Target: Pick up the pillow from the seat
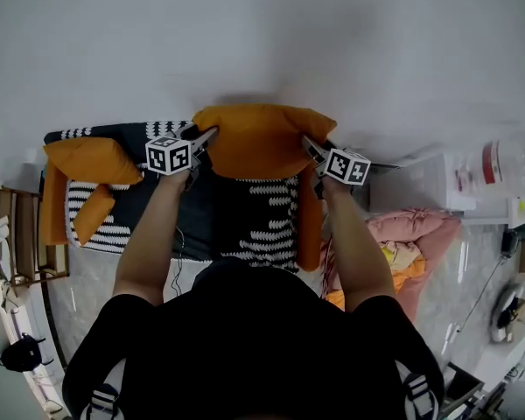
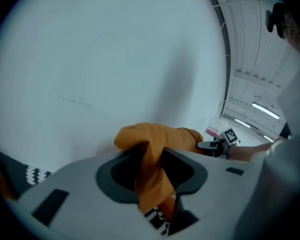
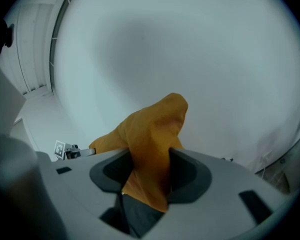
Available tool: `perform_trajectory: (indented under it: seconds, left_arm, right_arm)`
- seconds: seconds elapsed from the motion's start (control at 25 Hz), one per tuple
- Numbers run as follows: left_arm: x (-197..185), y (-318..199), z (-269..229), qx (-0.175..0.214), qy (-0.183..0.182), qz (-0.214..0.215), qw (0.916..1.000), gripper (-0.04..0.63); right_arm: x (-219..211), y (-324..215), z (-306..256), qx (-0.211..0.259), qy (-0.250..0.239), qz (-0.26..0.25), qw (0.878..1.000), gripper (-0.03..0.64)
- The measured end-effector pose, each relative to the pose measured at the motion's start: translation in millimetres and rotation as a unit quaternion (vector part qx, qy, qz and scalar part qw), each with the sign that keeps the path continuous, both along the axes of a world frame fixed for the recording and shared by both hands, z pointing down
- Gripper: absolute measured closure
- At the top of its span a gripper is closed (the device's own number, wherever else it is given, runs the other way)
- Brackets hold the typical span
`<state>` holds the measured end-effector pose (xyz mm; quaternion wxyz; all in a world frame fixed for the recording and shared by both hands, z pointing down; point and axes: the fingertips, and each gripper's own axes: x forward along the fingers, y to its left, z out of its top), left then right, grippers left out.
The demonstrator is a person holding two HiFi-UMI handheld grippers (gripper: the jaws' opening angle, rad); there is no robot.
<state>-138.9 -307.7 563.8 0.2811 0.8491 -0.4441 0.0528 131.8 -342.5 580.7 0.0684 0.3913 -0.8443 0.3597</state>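
Far left on the seat (image 1: 245, 221), with its black-and-white patterned cover, lie two spare orange cushions (image 1: 92, 158), one above the other and both well clear of my work. Next over is my left gripper (image 1: 201, 138), pointing away from me and slightly down. In the left gripper view its jaws are clamped tight on a fold of orange fabric at the left end of the pillow (image 1: 262, 140), and the cloth bunches up between the pads and spills over the top. A scrap of the patterned cover shows below the jaws. The pillow hangs between my two tools, off the seat and in front of the white wall (image 1: 262, 33). Its long axis runs left to right across my view from one gripper to the other, and the body sags a little between them. Right end: my right gripper (image 1: 311, 147) also points away and a bit downward. In the right gripper view its jaws are pinched on the pillow's other end, held slightly apart by the thick wad of fabric, and a corner of the pillow stands up above them. Each gripper view catches the other tool at the pillow's far end. Right of the seat, on the floor, lies a pink bundle (image 1: 416, 234), apart from everything I am handling.
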Motion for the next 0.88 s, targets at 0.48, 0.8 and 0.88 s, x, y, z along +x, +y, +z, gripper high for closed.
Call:
perform_trajectory:
  seconds: [0.48, 0.8, 0.88]
  left_arm:
    - [13, 56, -38, 0.022, 0.012, 0.003, 0.9997, 0.448]
    - [26, 82, -59, 0.035, 0.011, 0.006, 0.9993, 0.448]
    - [29, 89, -64, 0.038, 0.017, 0.007, 0.9991, 0.448]
  right_arm:
    - [13, 53, -37, 0.014, -0.019, -0.004, 1.000, 0.413]
    - [28, 80, -58, 0.027, -0.025, -0.008, 0.999, 0.413]
    - [31, 88, -63, 0.030, -0.026, -0.009, 0.999, 0.413]
